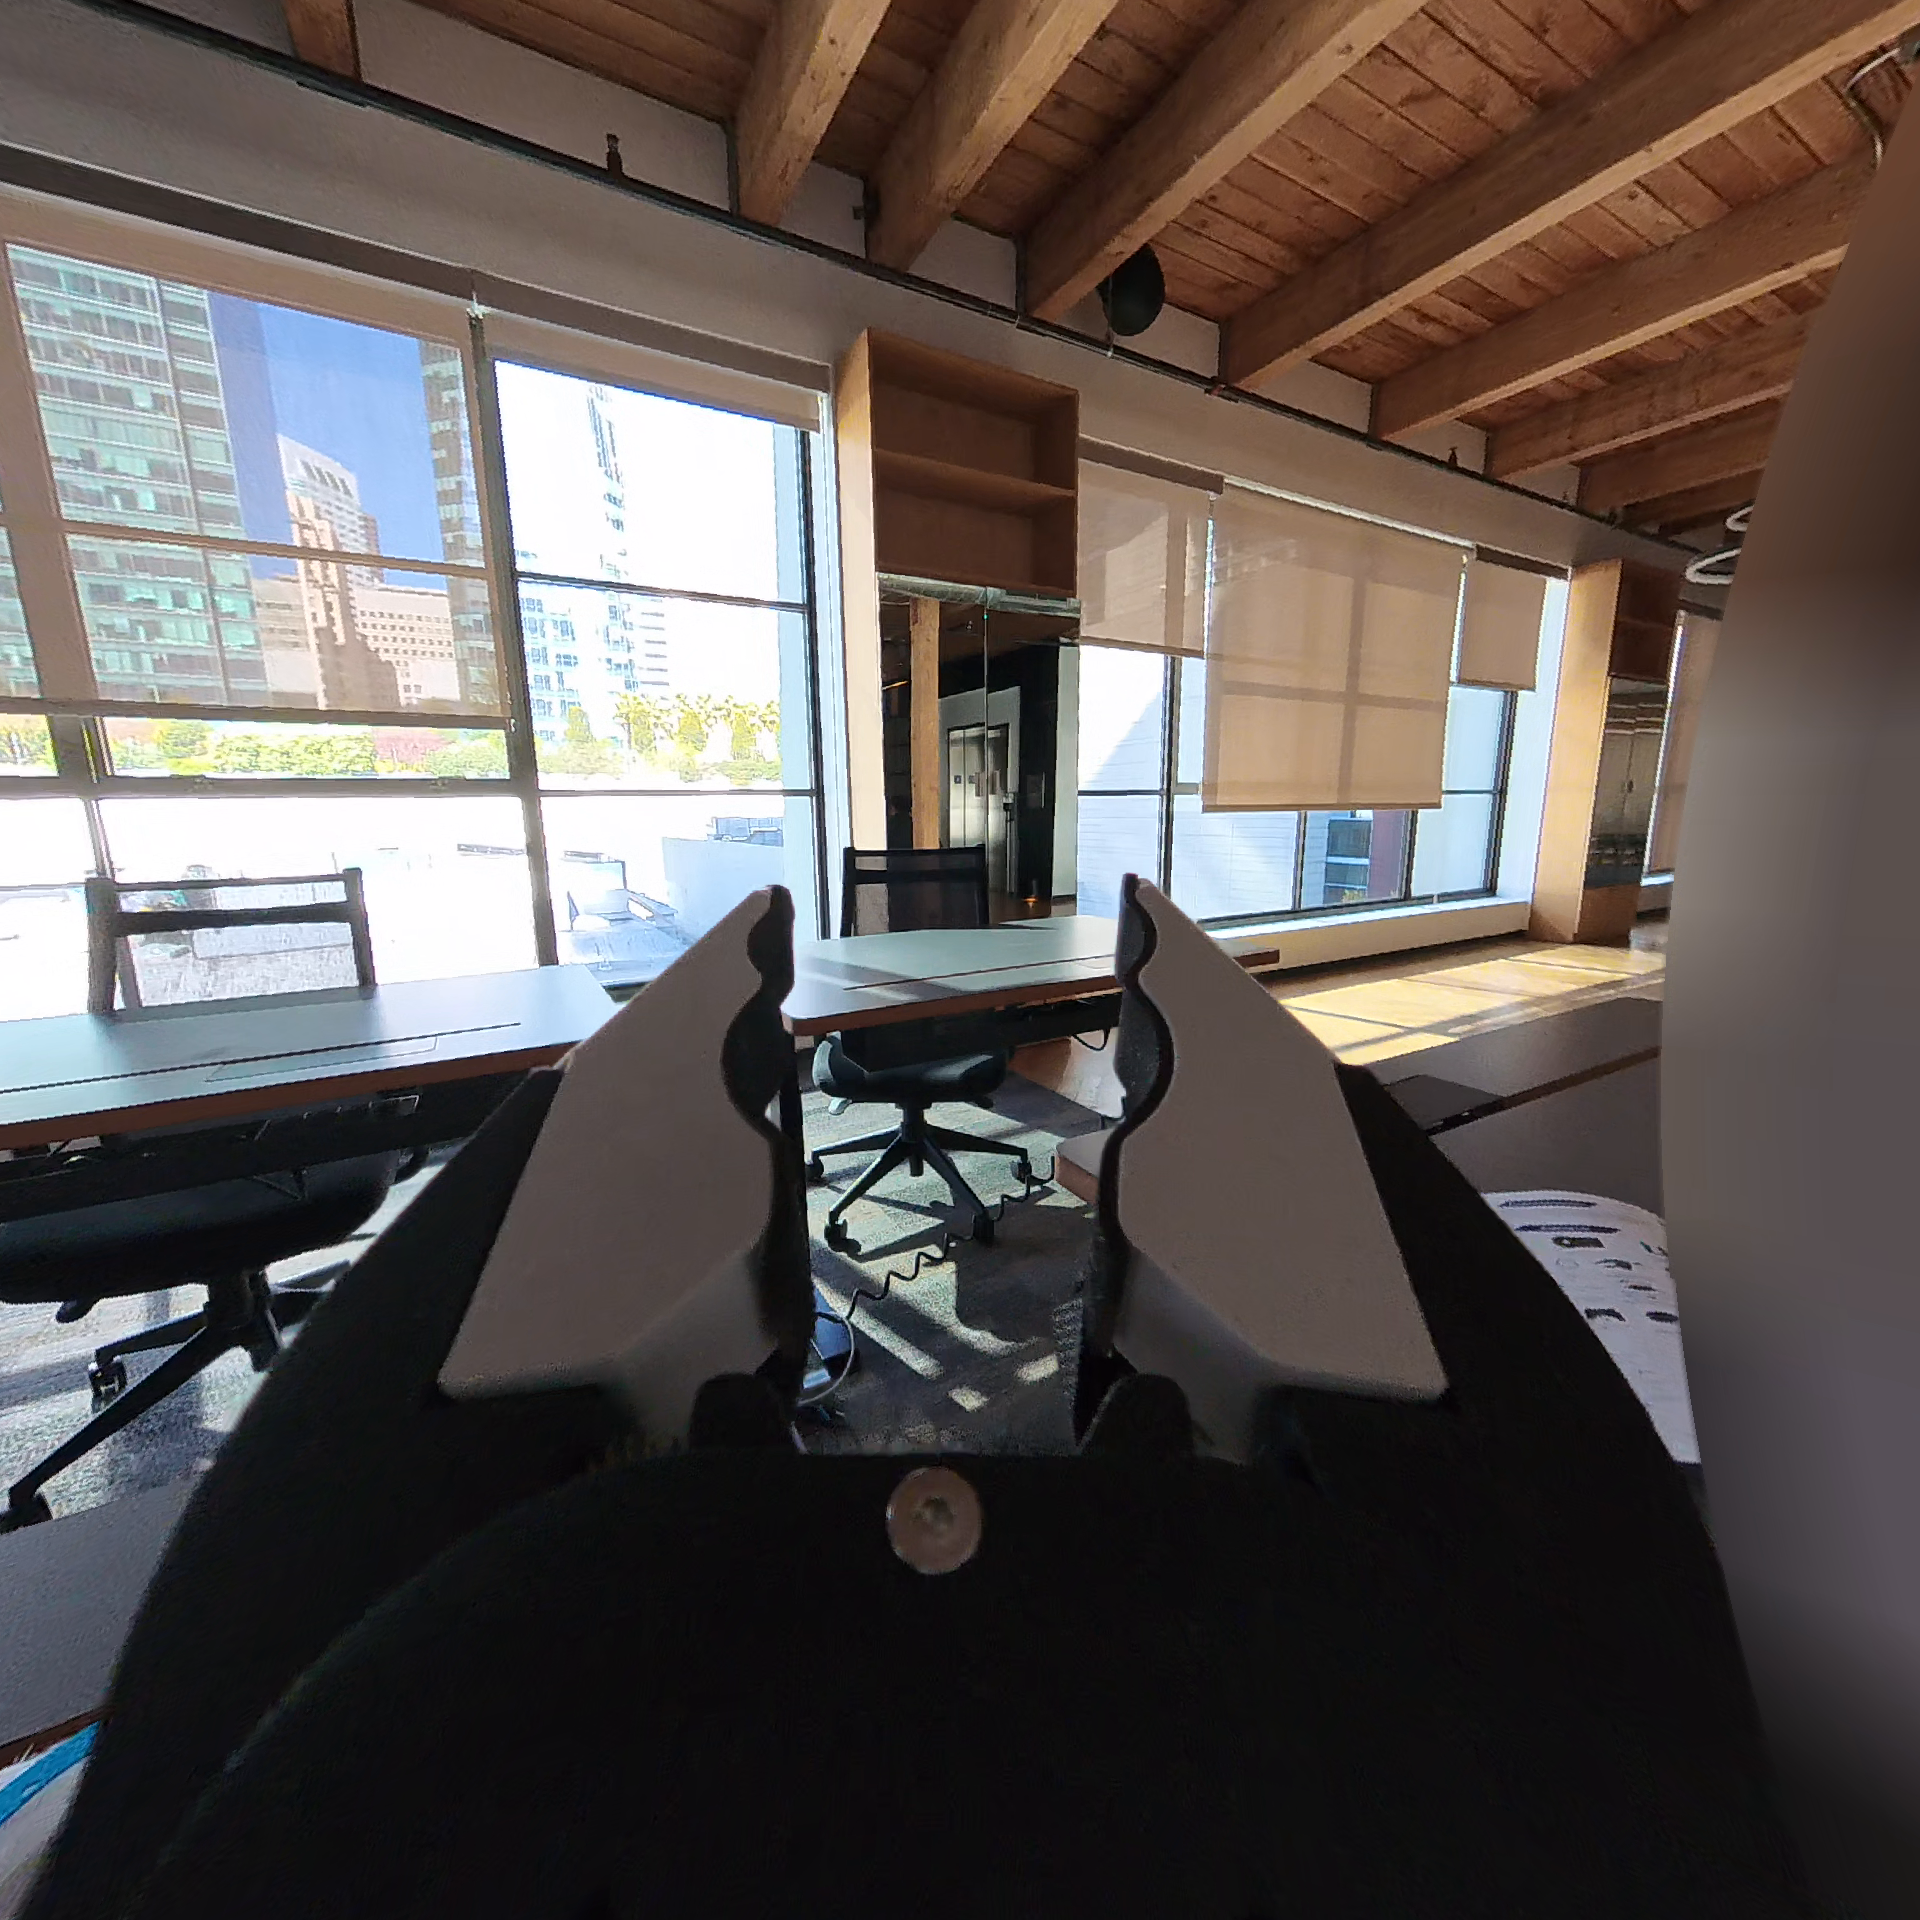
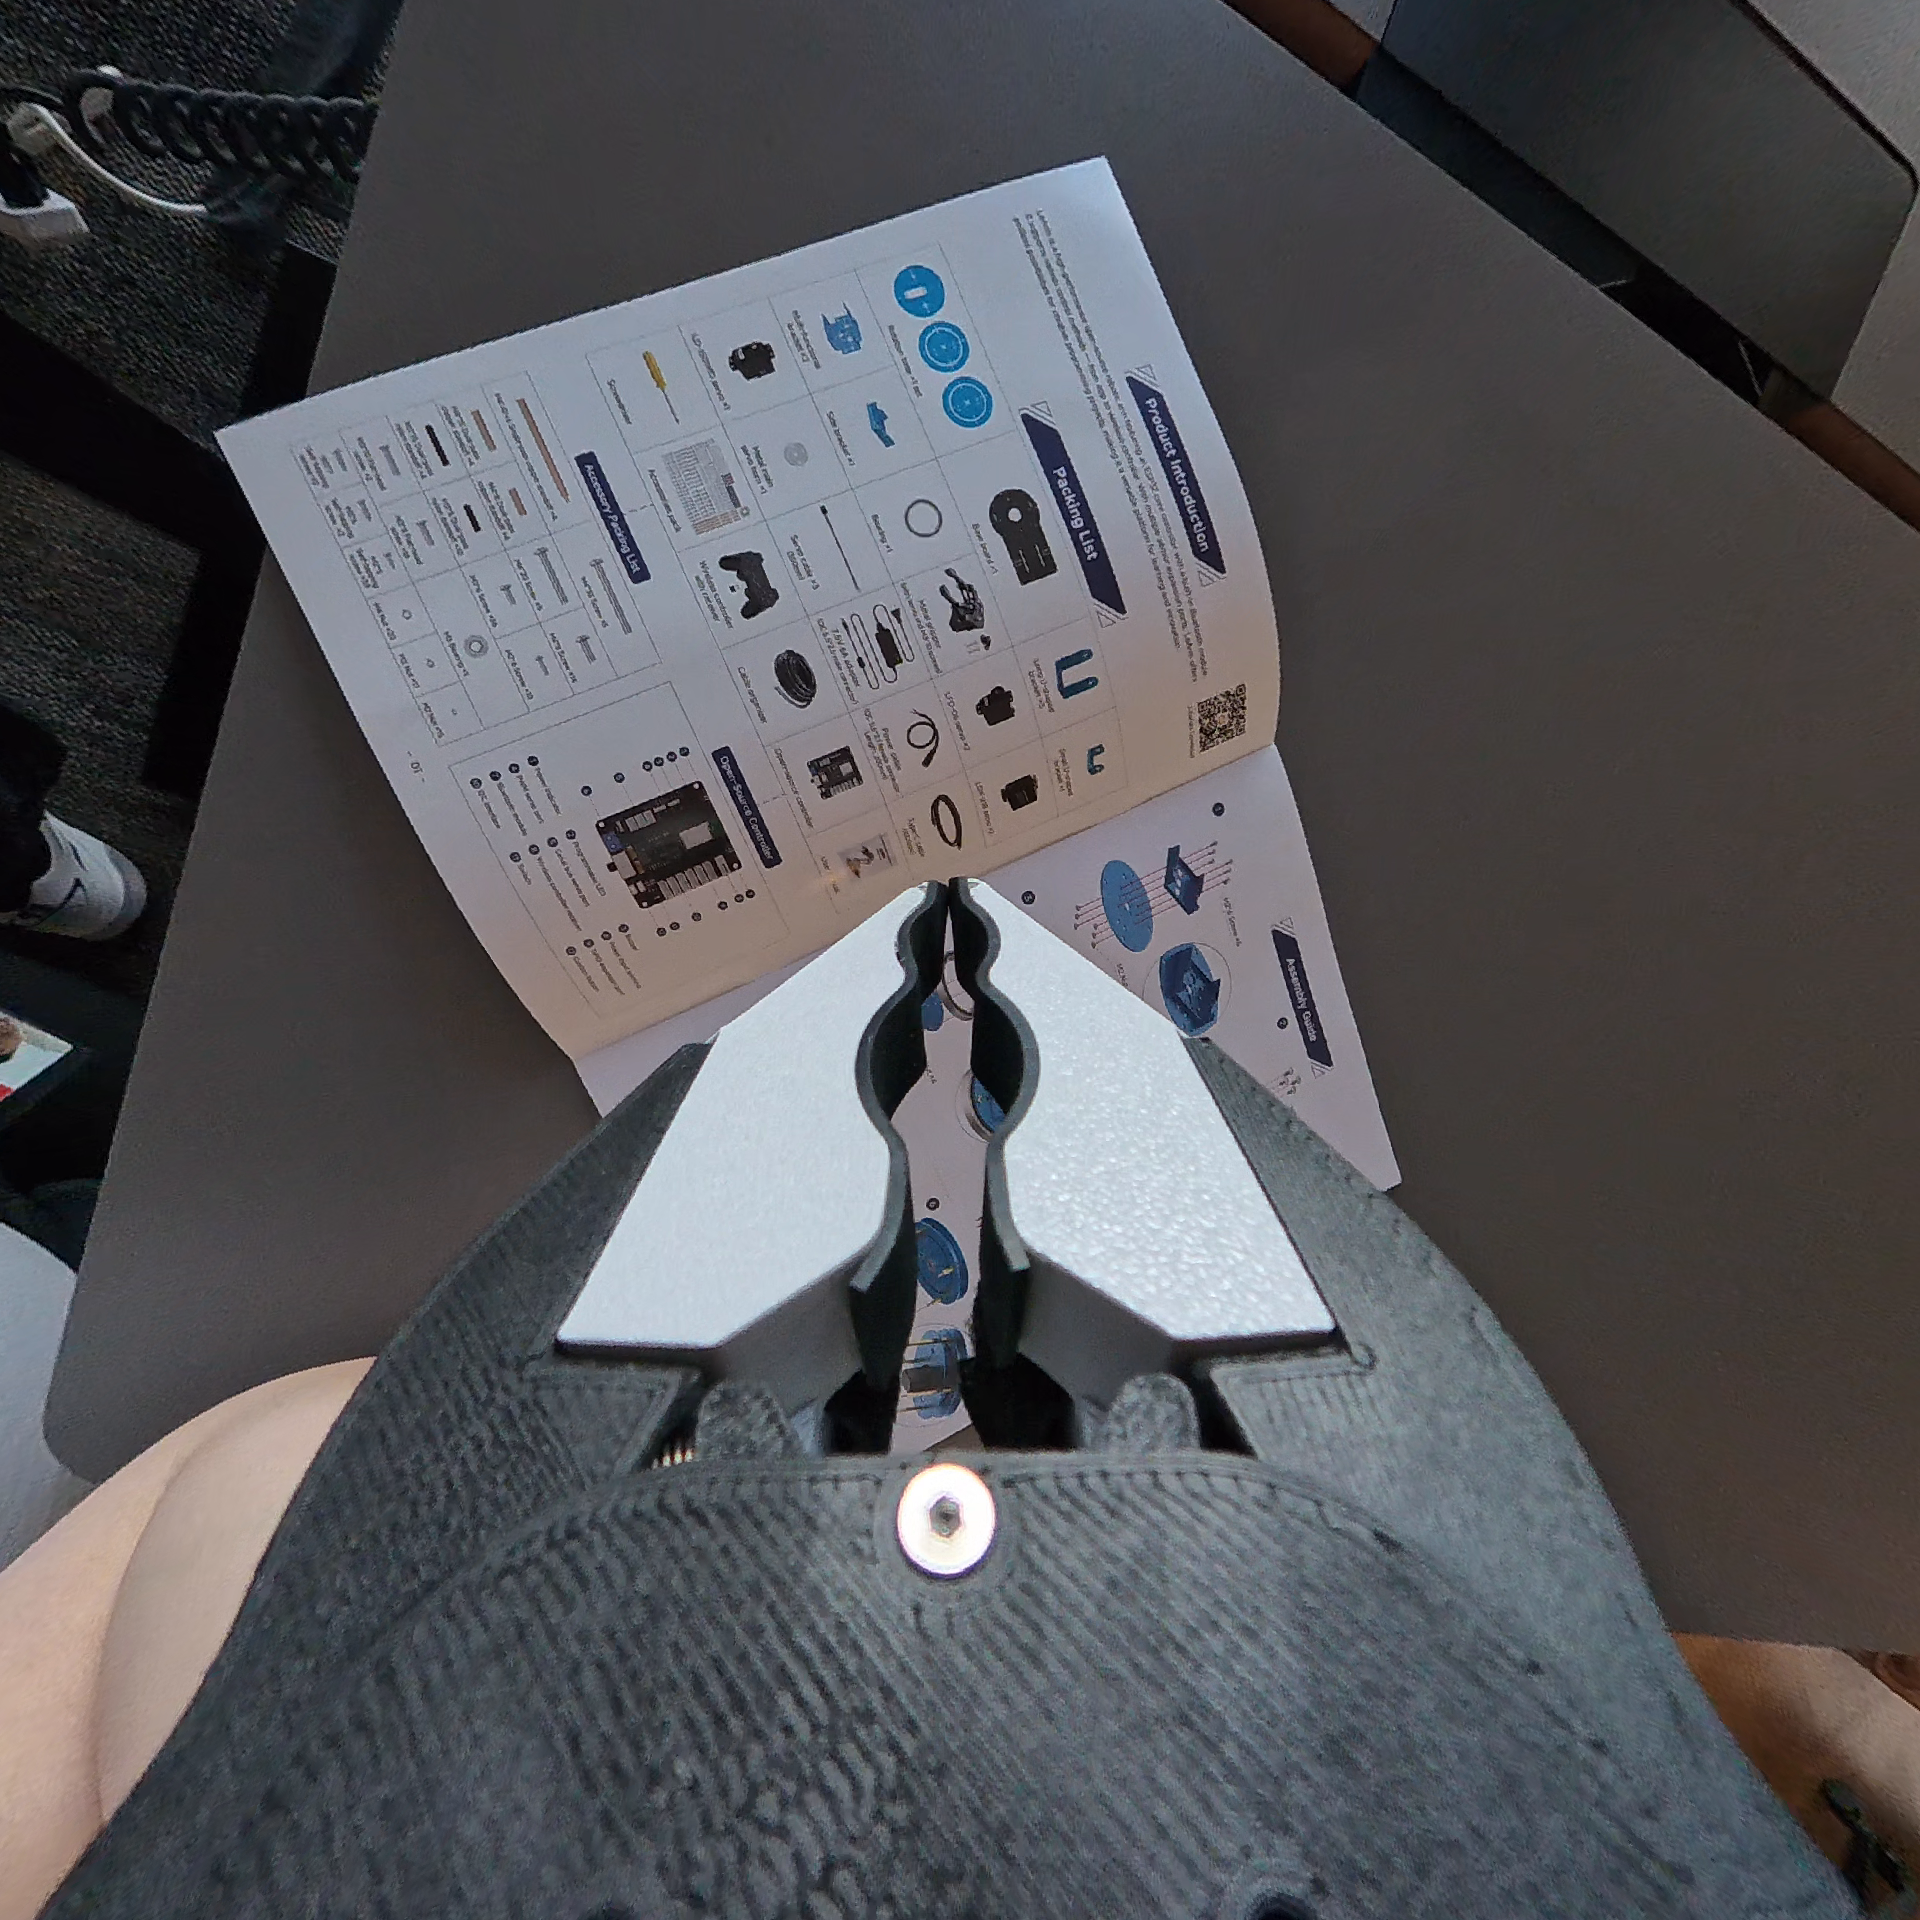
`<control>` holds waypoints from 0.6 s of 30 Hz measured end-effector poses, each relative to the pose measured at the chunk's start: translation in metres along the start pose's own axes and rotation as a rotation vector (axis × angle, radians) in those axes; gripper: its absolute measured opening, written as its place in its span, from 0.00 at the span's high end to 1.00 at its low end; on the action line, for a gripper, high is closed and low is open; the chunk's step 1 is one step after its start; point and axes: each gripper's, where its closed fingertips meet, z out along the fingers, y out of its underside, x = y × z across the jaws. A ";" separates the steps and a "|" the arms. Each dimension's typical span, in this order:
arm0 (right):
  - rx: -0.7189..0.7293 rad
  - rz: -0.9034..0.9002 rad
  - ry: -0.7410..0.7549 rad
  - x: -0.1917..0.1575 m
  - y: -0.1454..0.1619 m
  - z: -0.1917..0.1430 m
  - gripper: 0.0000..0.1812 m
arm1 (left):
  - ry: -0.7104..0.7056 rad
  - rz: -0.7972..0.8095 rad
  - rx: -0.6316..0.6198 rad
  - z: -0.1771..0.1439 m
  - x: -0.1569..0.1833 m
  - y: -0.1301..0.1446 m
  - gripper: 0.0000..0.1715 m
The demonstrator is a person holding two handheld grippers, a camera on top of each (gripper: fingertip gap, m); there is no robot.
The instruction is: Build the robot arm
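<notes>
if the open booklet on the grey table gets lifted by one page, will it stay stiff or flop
Probably floppy: the booklet is thin paper, and its upper page already bows up off the grey table. It looks light, so a push would likely slide it rather than tip it. The right gripper, jaws nearly closed, sits at the fold; lifted by one page, the rest would likely hang.

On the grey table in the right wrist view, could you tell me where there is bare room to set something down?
The grey table is bare to the right of the open booklet and beyond its far edge. A narrower bare strip runs along its left side. The near middle is crowded: the right gripper, fingers shut, is over the booklet.
</notes>
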 end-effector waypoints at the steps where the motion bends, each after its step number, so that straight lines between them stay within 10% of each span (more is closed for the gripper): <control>1: -0.003 -0.003 0.000 0.000 0.000 0.001 1.00 | 0.005 -0.006 -0.013 0.001 0.000 0.002 0.64; 18: -0.017 -0.018 -0.001 -0.003 -0.001 0.002 1.00 | 0.047 -0.032 -0.098 0.012 0.006 0.021 0.64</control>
